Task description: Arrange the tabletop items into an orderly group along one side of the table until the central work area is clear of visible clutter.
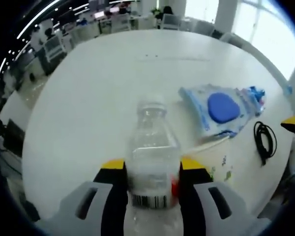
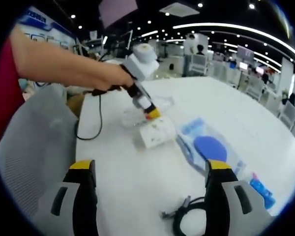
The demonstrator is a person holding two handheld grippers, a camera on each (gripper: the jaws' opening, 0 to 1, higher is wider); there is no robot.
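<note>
My left gripper (image 1: 152, 169) has its two yellow-tipped jaws closed against the sides of a clear plastic bottle (image 1: 150, 147), gripping it low, near the barcode label. In the right gripper view the same bottle (image 2: 137, 115) seems to lie on its side on the white table (image 1: 88, 98), towards the edge nearest my arm, and beside it sits a white roll-shaped object (image 2: 156, 132) that I cannot identify. The bottle is smooth, so I judge it could slip or roll out of the jaws if I drag it fast, and it might knock that white thing along.

Further right lies a flat blue and clear packet (image 1: 221, 109) with a round blue patch, well in from the table edge. It is limp and may crumple or slide instead of lifting cleanly.

Right of that, a coiled black cable (image 1: 264, 140) rests near the table's rim. A careless push could send it over the edge, or a loop could snag a jaw.

My right gripper (image 2: 150, 169) hangs above the table with its jaws spread wide and nothing between them, the cable (image 2: 187, 219) just ahead of it.
</note>
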